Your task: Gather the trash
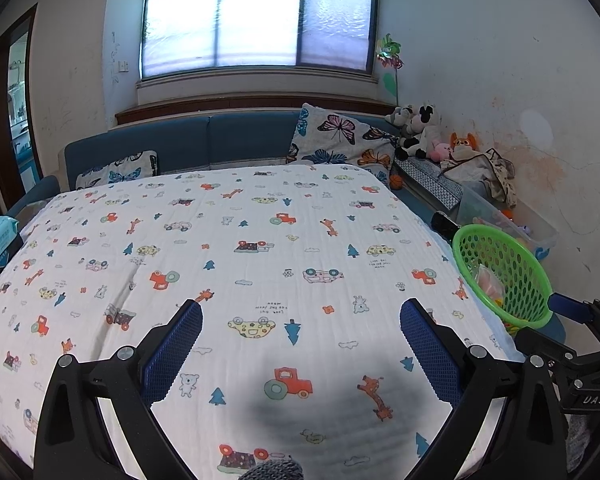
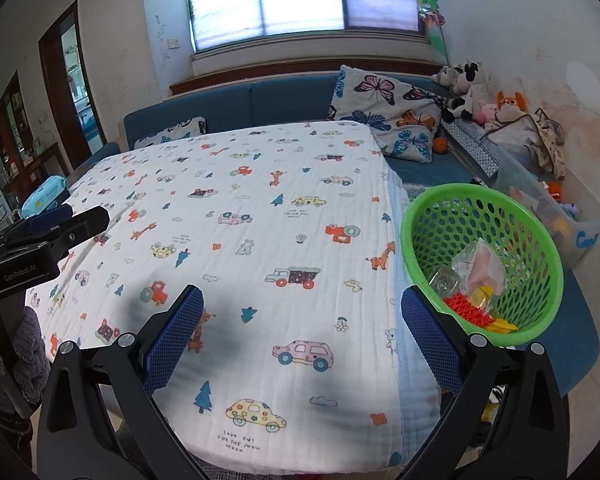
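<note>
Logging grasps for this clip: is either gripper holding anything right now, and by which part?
Nothing is held. The left gripper and right gripper are both open and empty above the printed blanket.

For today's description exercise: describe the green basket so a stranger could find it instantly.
Start at the big table under the cartoon-print cloth. Just off its right edge, toward the stained wall, is the green basket. It is round, bright green and full of holes, unlike the clear box behind it.

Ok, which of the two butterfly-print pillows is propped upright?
The larger butterfly-print pillow on the right, leaning against the blue sofa back near the stuffed toys. The smaller butterfly-print pillow on the left lies low behind the blanket.
</note>
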The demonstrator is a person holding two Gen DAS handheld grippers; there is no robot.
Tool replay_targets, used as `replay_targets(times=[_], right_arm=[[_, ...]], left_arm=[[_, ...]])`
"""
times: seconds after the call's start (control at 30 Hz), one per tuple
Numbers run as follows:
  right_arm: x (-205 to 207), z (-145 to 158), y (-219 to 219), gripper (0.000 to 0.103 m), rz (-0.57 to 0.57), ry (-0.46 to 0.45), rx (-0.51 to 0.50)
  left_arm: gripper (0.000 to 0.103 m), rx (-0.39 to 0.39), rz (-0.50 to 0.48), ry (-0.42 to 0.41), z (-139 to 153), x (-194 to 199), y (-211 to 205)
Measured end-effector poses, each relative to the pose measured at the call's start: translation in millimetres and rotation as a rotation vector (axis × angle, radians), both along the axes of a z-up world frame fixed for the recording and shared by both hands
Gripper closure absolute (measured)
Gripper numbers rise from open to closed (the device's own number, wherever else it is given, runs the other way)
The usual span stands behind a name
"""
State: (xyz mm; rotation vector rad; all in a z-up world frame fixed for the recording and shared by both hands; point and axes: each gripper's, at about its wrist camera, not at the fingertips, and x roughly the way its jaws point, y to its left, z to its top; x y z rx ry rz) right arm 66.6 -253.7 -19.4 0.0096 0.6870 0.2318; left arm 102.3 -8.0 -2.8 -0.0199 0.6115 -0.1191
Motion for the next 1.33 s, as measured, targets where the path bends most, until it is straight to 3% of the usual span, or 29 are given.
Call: replay_targets(times=[1.33], right_arm=[[-0.9,2.6,-1.7,0.005,-0.008,-0.010,0.012]], left_arm=[[0.007,0.024,0.008,-0.029,3.9,-4.3,-5.3]])
